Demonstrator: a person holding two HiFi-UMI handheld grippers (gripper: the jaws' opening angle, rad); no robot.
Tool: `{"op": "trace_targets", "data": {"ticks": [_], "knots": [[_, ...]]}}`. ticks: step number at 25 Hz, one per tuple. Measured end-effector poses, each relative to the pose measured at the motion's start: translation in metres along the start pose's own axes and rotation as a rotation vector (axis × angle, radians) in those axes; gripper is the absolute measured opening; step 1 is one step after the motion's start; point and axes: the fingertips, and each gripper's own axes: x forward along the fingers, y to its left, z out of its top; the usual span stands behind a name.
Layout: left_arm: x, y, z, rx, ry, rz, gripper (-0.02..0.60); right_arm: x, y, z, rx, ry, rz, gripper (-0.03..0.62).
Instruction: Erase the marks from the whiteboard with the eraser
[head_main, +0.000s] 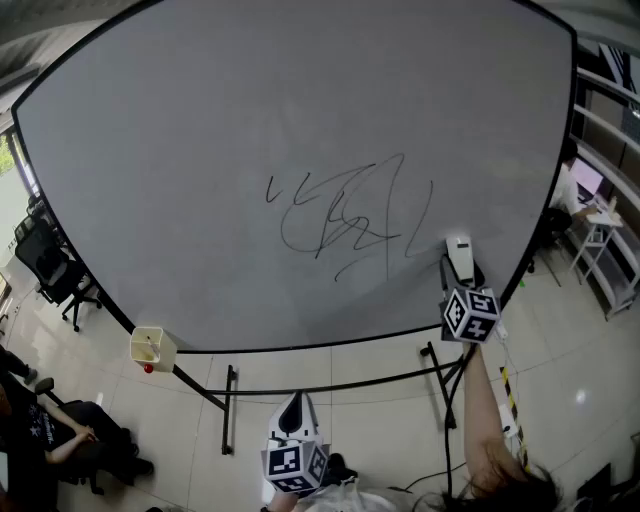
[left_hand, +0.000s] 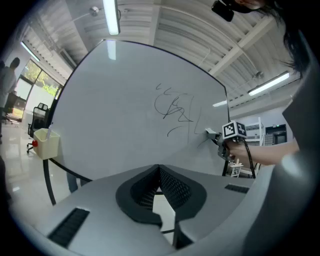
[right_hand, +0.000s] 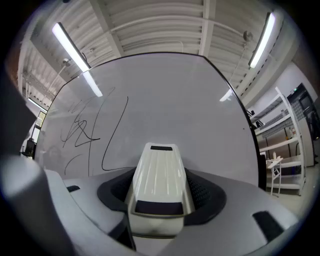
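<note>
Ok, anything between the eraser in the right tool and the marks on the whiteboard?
Nothing visible. The eraser, gripped by the right tool, sits beside the marks; only bare whiteboard separates it from the nearest stroke.

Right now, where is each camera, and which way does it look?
Head view: on the person's head, facing the whiteboard; left gripper, right gripper and a forearm show.
Left gripper view: held low, looking up at the board; its shut, empty jaws show.
Right gripper view: close to the board; its jaws clamp the eraser.
Shared: all three see the marks.
</note>
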Motion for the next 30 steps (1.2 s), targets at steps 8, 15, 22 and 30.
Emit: {"op": "trace_targets", "data": {"ticks": [8, 15, 22, 30], "knots": [[0.072, 0.028, 0.007, -0.064, 0.024, -0.014, -0.005, 0.004, 0.072, -0.084, -0.124, 0.015, -0.014, 0.279], [0.093, 0.008, 0.009, -0.071, 0.03, -0.029, -0.005, 0.014, 0.034, -0.025, -0.143, -0.123, 0.008, 0.278], [0.096, -0.006, 0.007, -0.078, 0.033, 0.011, -0.005, 0.011, 0.051, -0.061, -0.038, -0.109, 0.037, 0.279], [0.1, -0.015, 0.014, -0.082, 0.014, 0.035, -0.005, 0.018, 0.022, -0.028, -0.11, -0.175, 0.089, 0.279]]}}
